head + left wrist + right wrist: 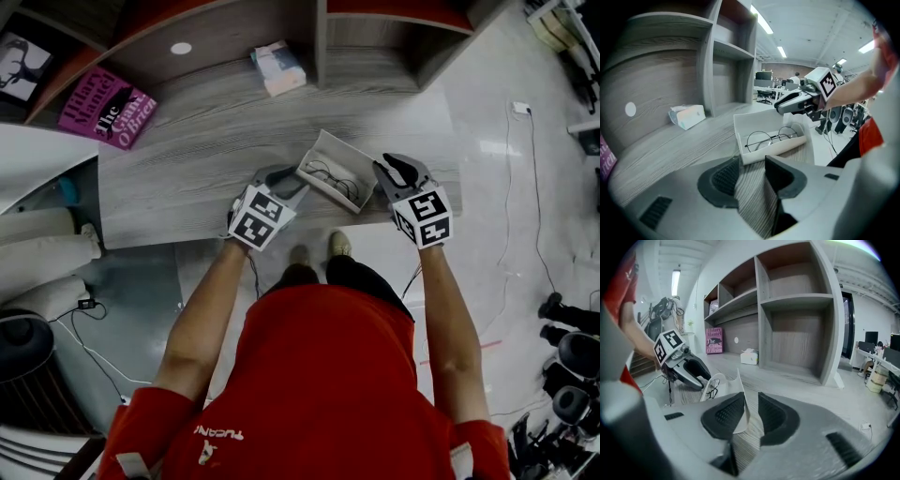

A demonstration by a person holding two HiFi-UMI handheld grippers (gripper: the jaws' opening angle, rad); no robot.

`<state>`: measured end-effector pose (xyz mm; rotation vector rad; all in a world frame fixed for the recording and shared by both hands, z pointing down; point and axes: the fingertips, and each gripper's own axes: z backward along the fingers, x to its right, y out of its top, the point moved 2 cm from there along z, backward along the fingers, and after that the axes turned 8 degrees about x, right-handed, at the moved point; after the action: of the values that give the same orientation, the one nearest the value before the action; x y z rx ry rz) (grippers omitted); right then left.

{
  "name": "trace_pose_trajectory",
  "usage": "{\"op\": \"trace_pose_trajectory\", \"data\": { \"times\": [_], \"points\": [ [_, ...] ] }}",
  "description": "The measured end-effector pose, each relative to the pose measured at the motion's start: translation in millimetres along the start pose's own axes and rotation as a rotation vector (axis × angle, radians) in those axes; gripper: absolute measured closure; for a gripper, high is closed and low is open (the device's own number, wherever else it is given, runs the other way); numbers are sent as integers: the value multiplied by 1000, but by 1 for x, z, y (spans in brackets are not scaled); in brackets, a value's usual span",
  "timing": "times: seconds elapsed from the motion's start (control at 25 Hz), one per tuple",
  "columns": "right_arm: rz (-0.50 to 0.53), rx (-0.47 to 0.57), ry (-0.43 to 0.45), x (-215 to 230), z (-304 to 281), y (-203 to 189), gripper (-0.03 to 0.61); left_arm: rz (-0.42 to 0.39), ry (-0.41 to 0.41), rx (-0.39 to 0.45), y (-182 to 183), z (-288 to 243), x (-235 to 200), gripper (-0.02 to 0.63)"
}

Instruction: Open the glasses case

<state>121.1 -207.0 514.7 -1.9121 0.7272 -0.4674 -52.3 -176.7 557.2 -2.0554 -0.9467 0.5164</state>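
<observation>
As far as I can tell, step: pretty much the tail end of the opening. The glasses case (pixel 330 169) already stands open and the glasses (pixel 768 138) are lying in it in plain sight.
case spot: right at the near edge of the table (pixel 187 159), toward its right end.
left gripper (pixel 750 171): jaws spread wide with only bare table between them. It sits just beside the left end of the case, and I can't see it touching.
right gripper (pixel 751 411): jaws only a little apart, with the thin white lid flap (pixel 740 399) standing upright between them. The flap leans on one pad and there's a gap to the other, so it isn't clamped, more like loosely bracketed.
what's left: honestly not much, the case just needs to stay open by itself.
next move (my guess): spread the right jaws a bit more and back straight off the flap, so it doesn't get tugged along.
watch out: the case looks light and sits close to the edge. A sideways pull could slide it off or flop the flap back over the glasses, and the left gripper is well placed to steady it.
</observation>
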Motion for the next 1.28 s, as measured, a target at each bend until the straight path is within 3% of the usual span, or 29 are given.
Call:
{"op": "trace_pose_trajectory", "data": {
  "times": [0.32,0.6,1.04,1.28],
  "points": [
    [31,112,55,-19,9,30,482,4,25,55,13,15,1,442],
    [56,180,50,-29,17,62,489,3,64,159,40,34,1,462],
    [45,384,42,-59,53,129,545,32,171,534,125,98,5,569],
    [8,486,40,-80,75,153,571,28,196,681,154,133,15,589]
  ]
}}
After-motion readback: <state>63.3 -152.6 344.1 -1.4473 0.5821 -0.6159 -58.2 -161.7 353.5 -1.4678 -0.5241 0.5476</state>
